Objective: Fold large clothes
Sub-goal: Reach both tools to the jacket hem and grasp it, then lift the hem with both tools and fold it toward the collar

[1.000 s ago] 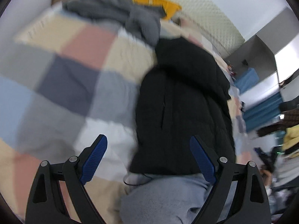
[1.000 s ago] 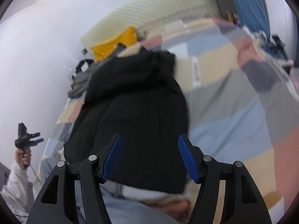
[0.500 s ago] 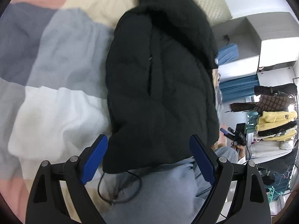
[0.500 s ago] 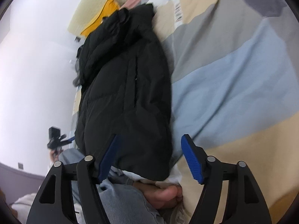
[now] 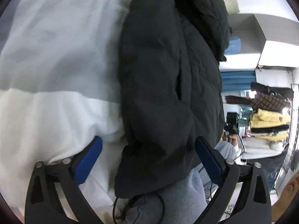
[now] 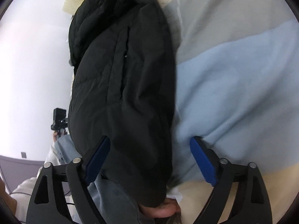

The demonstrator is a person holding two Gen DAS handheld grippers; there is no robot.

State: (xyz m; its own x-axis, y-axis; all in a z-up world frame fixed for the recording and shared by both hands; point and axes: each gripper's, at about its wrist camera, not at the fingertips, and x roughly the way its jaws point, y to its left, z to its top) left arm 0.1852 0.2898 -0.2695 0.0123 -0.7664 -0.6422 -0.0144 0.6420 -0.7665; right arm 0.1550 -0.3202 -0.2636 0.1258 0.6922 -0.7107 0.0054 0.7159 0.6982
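A black puffer jacket [image 5: 168,78] lies lengthwise on the patchwork bed cover, hood at the far end, hem toward me. It also shows in the right wrist view [image 6: 123,85]. My left gripper [image 5: 149,160] is open, its jaws either side of the hem's left corner, close above it. My right gripper [image 6: 149,160] is open, with the hem's right corner between its blue pads. Neither grips the fabric.
The bed cover [image 5: 52,59] has white, grey and pale blue [image 6: 239,85] patches. A person's grey-trousered knee [image 5: 177,201] and bare foot [image 6: 160,209] lie under the hem. Shelves with folded clothes [image 5: 267,123] stand at the right. A white wall [image 6: 31,65] is at the left.
Both grippers have moved down and in toward the jacket's hem, which now fills more of each view. Both stay open.
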